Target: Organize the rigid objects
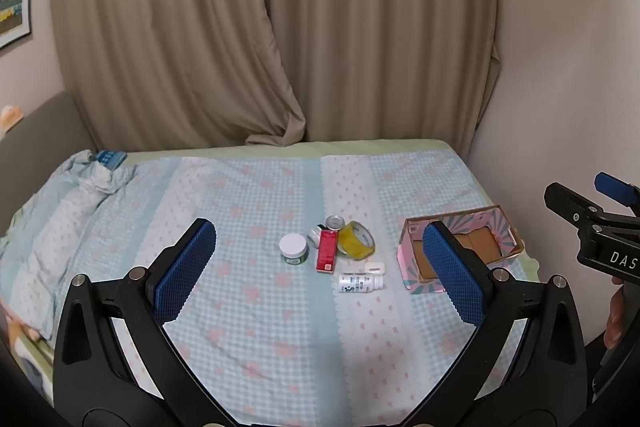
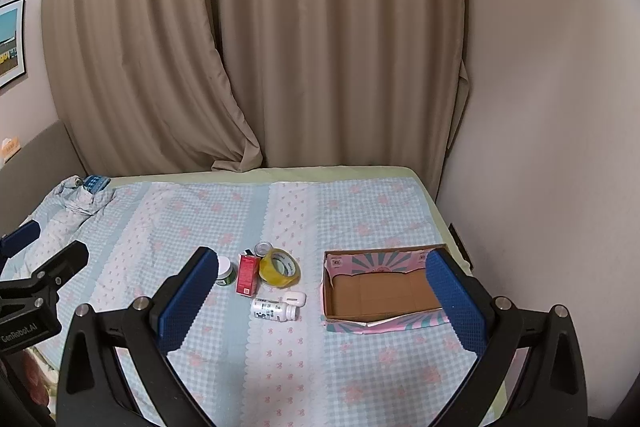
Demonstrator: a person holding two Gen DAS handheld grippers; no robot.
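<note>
Box (image 2: 384, 291) sits beside bed's (image 2: 430, 203) right edge.

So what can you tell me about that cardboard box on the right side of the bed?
The cardboard box is a shallow open tray, plain brown inside with nothing visible in it, and printed outside with pink and teal sunburst stripes. Its near flap lies folded flat on the checked bedspread, and the rim looks slightly torn. It sits upright near the bed's right edge, apart from the cluster of small items. Neither gripper touches it; in both wrist views a blue finger only overlaps it.
</note>
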